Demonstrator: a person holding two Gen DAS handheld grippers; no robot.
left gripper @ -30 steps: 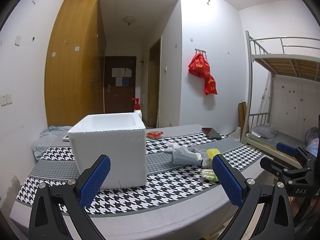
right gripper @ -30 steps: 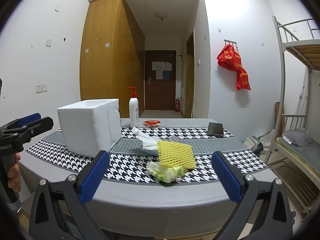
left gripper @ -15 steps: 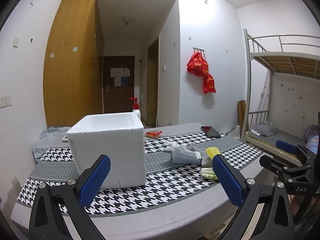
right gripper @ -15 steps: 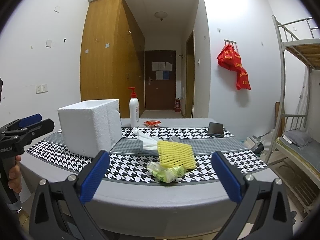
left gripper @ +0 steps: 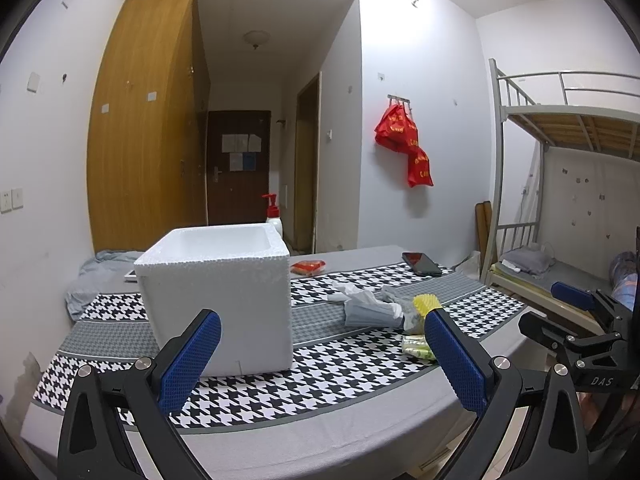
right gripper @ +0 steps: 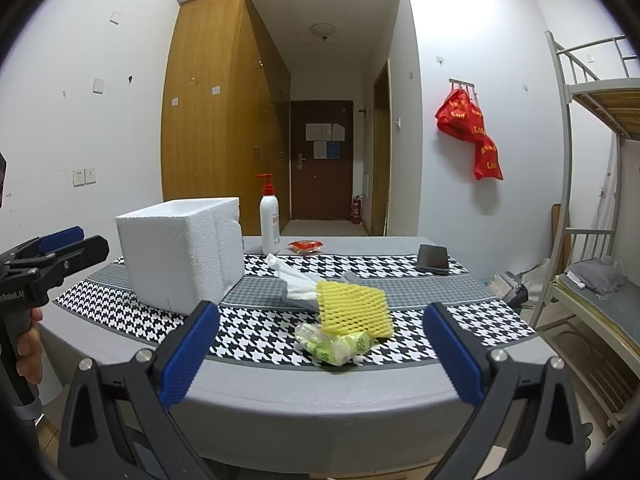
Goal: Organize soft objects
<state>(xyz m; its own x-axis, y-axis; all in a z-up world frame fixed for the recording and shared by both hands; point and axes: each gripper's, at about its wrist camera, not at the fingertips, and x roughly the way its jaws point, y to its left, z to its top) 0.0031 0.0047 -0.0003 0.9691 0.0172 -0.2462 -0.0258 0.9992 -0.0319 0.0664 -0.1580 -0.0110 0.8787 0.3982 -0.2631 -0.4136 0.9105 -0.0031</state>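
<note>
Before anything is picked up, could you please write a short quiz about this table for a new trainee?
1. True or false: the left gripper holds the yellow foam net.
2. What does the yellow foam net lean on? A) pump bottle B) green packets C) phone
3. Fill in: the white foam box has its top ____.

Key: 1 false, both grippers (right gripper) are open and empty; 2 B; 3 open.

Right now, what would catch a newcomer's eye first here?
Probably the big white foam box standing open-topped on the checked cloth at the table's left. Next, the yellow foam net leaning on green packets near the front edge, then the red bags hanging on the wall.
</note>
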